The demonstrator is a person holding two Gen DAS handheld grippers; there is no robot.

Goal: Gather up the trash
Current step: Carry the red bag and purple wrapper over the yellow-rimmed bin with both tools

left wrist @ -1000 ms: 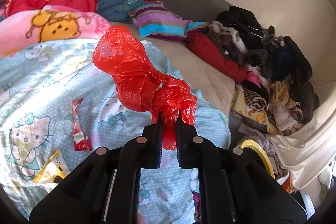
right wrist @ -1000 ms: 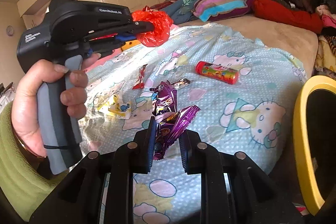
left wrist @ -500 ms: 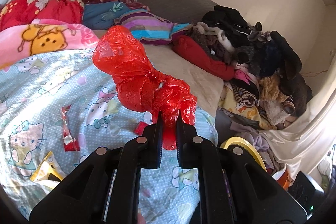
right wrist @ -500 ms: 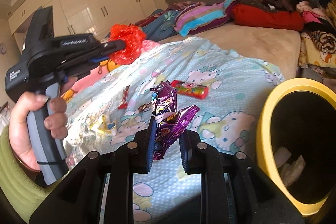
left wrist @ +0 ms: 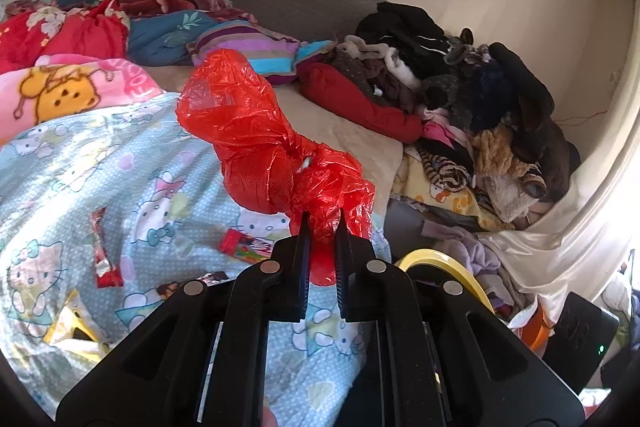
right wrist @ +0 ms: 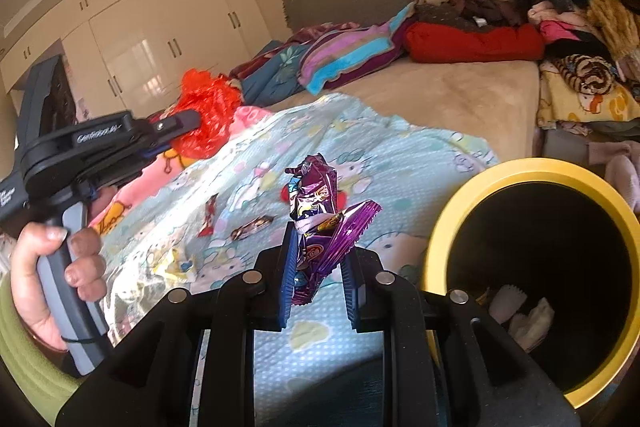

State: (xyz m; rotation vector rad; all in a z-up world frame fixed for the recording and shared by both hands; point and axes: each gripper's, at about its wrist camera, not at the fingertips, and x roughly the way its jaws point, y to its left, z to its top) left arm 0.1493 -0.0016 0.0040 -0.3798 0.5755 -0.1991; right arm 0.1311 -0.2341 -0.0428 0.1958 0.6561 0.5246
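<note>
Gripping a knotted, crumpled red plastic bag (left wrist: 260,147) in the left gripper (left wrist: 322,227) — jaws clamped on its twisted tail, the bulk of the bag hanging free above the pale blue cartoon-cat bedsheet (left wrist: 160,167). Pinching a crinkled purple foil snack wrapper (right wrist: 320,223) in the right gripper (right wrist: 318,251), jaws closed on its lower part, the upper end sticking up between the blue pads (right wrist: 289,267). Hovering just left of a round black bin with a yellow rim (right wrist: 436,227), a few white crumpled scraps (right wrist: 520,315) lying inside it.

Lying loose on the sheet: a red sweet wrapper (left wrist: 105,259), a red cylindrical candy tube (left wrist: 240,247), a small dark wrapper (right wrist: 252,225) and a yellow torn packet (left wrist: 70,323) — all well apart from both grippers. Showing at the left of the right wrist view, a hand (right wrist: 52,283) with a green sleeve (right wrist: 24,367) squeezing the grey handle of the left gripper. Heaped along the far side of the bed, a pile of dark and patterned clothes (left wrist: 480,99).
</note>
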